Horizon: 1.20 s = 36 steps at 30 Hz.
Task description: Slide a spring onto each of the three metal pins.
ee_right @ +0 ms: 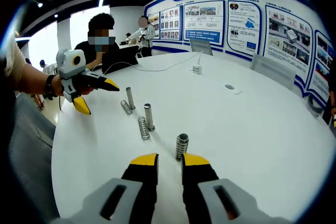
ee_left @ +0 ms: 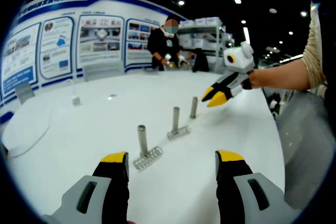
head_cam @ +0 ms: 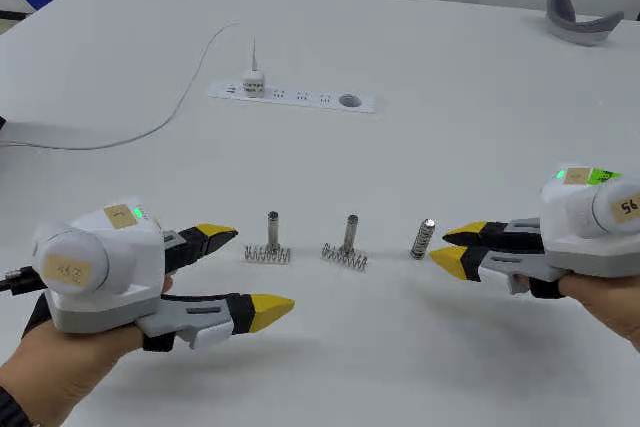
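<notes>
Spring (head_cam: 267,254) lying flat at the foot of the left pin (head_cam: 272,229), long axis across the frame, sits just right of the left gripper (head_cam: 245,272), whose jaws gape empty. Middle pin (head_cam: 351,231) has another spring (head_cam: 344,256) beside it; right pin (head_cam: 424,237) already wears one. Right gripper (head_cam: 455,247), lower right, is narrowly parted and empty. Table (head_cam: 400,367) lies bare around.

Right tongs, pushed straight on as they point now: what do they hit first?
Most likely the nearest pin, the one already wearing its spring: it stands just ahead of the right tongs, slightly toward the right jaw. Depth is unclear in the fisheye view, so a near miss is possible.
</notes>
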Tool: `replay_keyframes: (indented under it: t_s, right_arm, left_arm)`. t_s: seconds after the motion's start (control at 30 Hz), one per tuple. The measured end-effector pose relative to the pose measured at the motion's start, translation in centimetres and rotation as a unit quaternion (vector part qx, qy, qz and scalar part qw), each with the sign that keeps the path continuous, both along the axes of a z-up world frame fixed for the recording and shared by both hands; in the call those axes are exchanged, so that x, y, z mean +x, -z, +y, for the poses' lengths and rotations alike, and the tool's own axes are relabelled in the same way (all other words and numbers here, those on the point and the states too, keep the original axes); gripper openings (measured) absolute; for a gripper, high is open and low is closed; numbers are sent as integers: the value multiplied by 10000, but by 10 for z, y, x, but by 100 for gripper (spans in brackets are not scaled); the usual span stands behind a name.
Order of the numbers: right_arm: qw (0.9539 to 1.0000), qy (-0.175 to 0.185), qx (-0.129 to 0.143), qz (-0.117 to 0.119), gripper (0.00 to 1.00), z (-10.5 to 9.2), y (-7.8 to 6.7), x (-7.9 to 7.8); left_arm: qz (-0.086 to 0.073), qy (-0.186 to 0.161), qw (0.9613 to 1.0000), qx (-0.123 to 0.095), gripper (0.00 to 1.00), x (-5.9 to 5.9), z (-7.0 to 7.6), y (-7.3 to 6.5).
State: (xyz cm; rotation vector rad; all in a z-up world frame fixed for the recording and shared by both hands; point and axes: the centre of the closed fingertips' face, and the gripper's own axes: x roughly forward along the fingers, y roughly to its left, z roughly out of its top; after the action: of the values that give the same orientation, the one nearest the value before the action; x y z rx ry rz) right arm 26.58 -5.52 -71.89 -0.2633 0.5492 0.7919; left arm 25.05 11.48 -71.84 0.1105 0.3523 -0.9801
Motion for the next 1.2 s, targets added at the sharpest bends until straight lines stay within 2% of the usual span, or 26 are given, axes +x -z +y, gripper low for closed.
replay_keyframes:
  t_s: [0.13, 0.3, 0.5, 0.7, 1.2]
  right_arm:
    - [9997, -254, -17, 26, 18, 16, 1, -9]
    - [9987, -511, -31, 59, 18, 35, 6, -12]
    - [9978, -667, -7, 54, 18, 53, 8, -8]
    - [9969, -789, -38, 62, 18, 64, 9, -1]
    - [9952, -941, -235, 152, 18, 77, 27, 8]
  left_arm:
    - [-11, -4, 10000, -16, 68, 1, 0, -1]
    - [-9, 0, 10000, -4, 68, 0, 1, -1]
    - [-5, 8, 10000, 8, 68, 0, 1, 0]
    - [-12, 0, 10000, -2, 68, 1, 1, -1]
    - [-8, -5, 10000, 2, 67, 0, 1, -1]
